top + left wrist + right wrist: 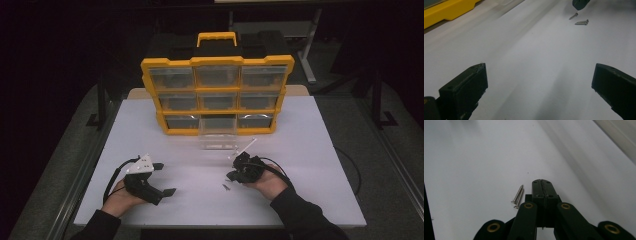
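Observation:
Two small metal screws (226, 187) lie side by side on the white table (300, 150), just left of my right gripper (231, 175). In the right gripper view its black jaws are pressed together, shut (542, 182), with the screws (517, 196) on the table close beside them and nothing visible between the tips. My left gripper (165, 178) rests on the table at the front left, open, with bare table between its jaws (540, 82). The left gripper view has the screws (581, 22) far ahead, under the right gripper's tip (580, 3).
A yellow organiser (217, 95) with several clear drawers stands at the back of the table. One clear drawer (217, 134) sits pulled out in front of its bottom row. Black cables (350, 170) trail from the grippers. The table's edges drop to dark floor.

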Motion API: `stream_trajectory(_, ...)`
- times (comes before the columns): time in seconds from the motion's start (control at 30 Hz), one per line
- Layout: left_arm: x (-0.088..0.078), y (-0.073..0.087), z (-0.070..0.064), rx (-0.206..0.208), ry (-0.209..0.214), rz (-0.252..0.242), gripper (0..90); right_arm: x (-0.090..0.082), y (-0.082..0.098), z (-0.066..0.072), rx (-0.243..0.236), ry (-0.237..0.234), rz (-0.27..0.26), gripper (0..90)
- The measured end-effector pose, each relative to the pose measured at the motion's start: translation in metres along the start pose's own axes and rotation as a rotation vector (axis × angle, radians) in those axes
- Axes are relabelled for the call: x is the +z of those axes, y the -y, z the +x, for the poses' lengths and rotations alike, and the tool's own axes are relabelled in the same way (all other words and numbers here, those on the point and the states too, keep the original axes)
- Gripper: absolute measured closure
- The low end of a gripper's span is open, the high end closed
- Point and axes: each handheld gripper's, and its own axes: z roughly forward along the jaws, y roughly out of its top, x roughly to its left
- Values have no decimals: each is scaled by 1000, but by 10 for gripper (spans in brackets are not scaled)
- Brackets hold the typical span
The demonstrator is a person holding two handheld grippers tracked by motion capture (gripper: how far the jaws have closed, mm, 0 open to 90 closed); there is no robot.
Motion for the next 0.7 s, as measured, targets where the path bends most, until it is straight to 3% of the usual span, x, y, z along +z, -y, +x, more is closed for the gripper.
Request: stream_trajectory(0.7,0,0,0,-1,-2,1,0,16,-2,0,-35,-7,44,858)
